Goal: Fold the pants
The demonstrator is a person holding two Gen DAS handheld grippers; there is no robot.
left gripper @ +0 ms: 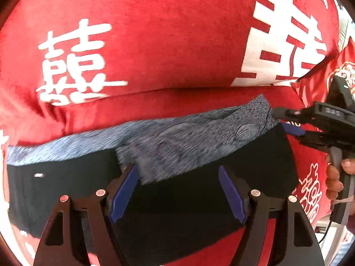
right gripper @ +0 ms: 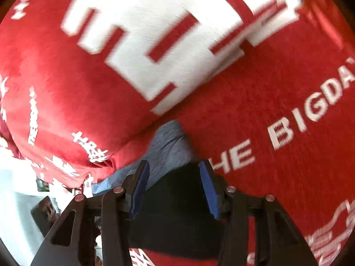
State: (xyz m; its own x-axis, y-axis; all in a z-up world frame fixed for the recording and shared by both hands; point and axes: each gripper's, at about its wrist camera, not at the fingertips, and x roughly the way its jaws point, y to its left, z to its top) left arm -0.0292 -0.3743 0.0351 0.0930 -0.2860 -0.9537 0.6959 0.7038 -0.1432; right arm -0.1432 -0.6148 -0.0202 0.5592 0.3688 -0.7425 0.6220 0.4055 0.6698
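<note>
surface: red bedding (left gripper: 168, 44) with white characters
pants (left gripper: 177, 150): soft, limp; grey over black; take the edge
left gripper (left gripper: 178, 190): spread, empty
right gripper (right gripper: 174, 188): spread, empty

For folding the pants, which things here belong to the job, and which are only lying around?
Belongs to the job:
- pants, black and grey
- left gripper, jaws open
- right gripper, jaws open

Only lying around:
- red bedding with white characters
- red pillow

Dark pants with grey heathered lining (left gripper: 177, 146) lie on red plush blanket w/ white characters (left gripper: 155, 44), btwn left gripper (left gripper: 178, 190) in front & pillow fold behind; right gripper (left gripper: 288, 122) at right edge.
</note>
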